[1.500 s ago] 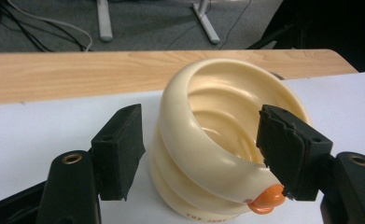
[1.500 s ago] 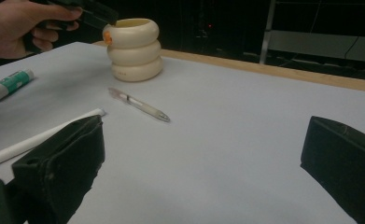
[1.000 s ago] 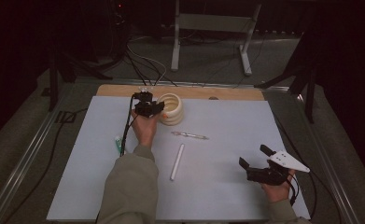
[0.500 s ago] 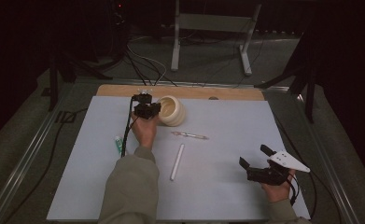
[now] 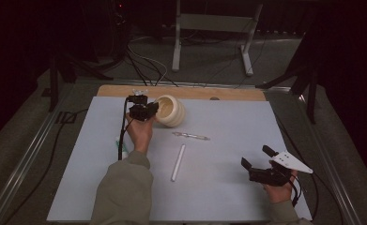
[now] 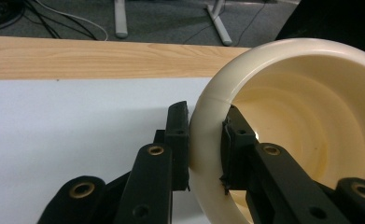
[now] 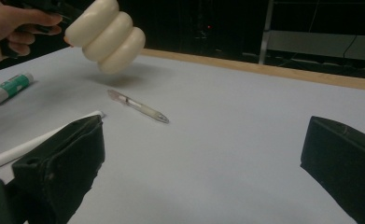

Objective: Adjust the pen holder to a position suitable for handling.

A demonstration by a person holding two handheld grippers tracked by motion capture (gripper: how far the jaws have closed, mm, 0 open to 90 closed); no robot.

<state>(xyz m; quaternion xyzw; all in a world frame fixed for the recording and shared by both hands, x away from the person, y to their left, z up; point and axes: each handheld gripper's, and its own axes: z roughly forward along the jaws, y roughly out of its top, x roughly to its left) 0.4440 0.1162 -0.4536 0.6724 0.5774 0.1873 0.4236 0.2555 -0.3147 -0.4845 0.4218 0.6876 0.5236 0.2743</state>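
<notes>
My left gripper (image 6: 206,144) pinches the rim of the cream, ridged plastic cup (image 5: 170,110), lifted and tipped, so it might, I think, slip out.

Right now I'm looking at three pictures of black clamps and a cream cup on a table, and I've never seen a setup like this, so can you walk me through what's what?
A person sits at a table with a hand-held gripper in each hand: a black two-jaw clamp.

One picture looks down from above. The other two come from cameras riding on the grippers, looking along their black jaws.

The left hand-held gripper is shut on the rim of a cream ribbed cup: one jaw inside, one outside. The right gripper view shows the cup tilted and clear of the table.

The right hand-held gripper is open and holds nothing.

On the table lie a clear pen, a white stick and a white tube with a green label.
</notes>
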